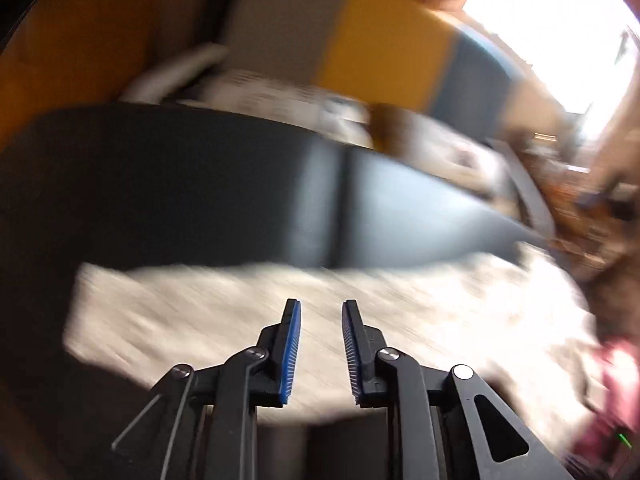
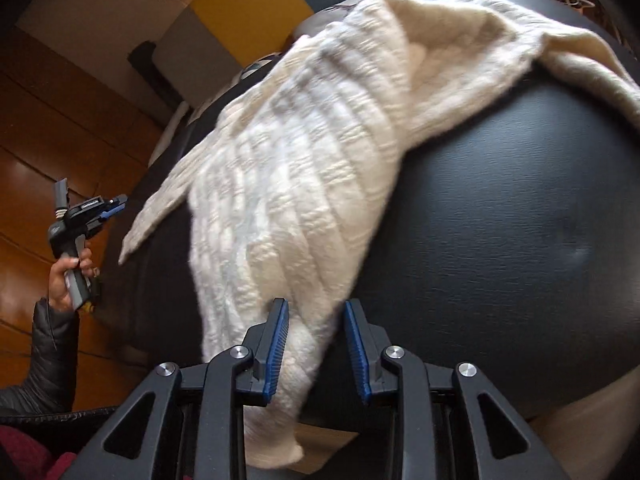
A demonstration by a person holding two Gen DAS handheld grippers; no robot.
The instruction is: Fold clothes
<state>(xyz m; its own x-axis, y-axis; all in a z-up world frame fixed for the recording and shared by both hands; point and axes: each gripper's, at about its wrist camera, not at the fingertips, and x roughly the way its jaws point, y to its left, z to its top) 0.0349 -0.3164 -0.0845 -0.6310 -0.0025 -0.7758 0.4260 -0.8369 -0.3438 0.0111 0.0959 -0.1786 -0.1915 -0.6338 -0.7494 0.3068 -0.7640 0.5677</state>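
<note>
Hovering left gripper (image 1: 320, 312) | fingers (image 1: 291, 344) apart | over sweater (image 1: 240, 312)

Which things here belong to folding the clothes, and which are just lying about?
Belong to the job:
cream knitted sweater
left gripper, open
right gripper, open around the sweater's lower edge
black padded surface under the sweater

Just lying about:
yellow and grey panel
wooden wall
</note>
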